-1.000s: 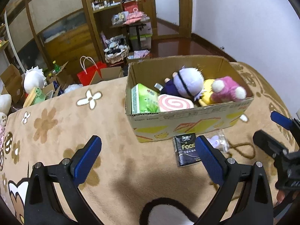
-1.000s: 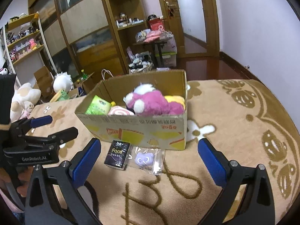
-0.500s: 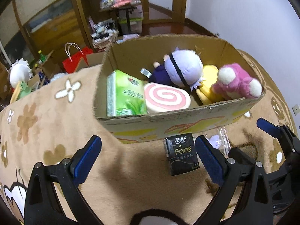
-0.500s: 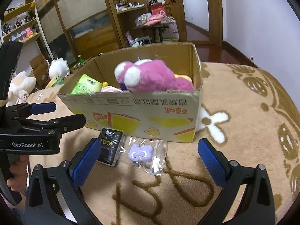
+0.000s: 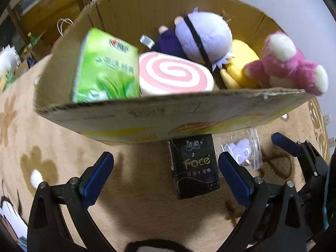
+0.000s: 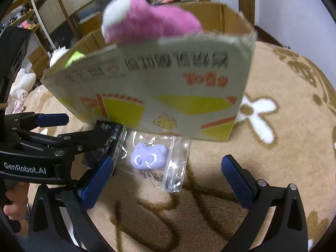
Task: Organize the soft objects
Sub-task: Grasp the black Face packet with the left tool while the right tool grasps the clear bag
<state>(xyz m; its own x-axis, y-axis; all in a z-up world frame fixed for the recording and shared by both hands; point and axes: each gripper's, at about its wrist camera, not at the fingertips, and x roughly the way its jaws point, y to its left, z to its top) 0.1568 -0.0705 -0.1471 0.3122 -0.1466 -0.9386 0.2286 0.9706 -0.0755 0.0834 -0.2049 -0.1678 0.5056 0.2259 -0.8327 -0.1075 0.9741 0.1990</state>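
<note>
A cardboard box (image 5: 168,115) stands on the brown carpet and holds a green tissue pack (image 5: 105,67), a pink swirl cushion (image 5: 174,75), a lilac-haired doll (image 5: 201,35), a yellow plush (image 5: 241,63) and a pink plush (image 5: 287,63). In front of it lie a black tissue packet (image 5: 195,166) and a clear bag with a small purple plush (image 6: 151,157). My left gripper (image 5: 166,176) is open, with the black packet between its fingers. My right gripper (image 6: 166,180) is open just short of the bagged plush (image 5: 241,153). The box (image 6: 168,96) fills the right wrist view.
The carpet (image 6: 283,126) with flower patterns spreads to the right of the box. Wooden cabinets and shelves (image 6: 88,6) with clutter stand behind. White plush toys (image 6: 21,84) lie at the far left.
Both grippers have moved forward and down toward the box front. The black packet now lies between my left fingers, and the bagged plush is much closer to my right gripper.
</note>
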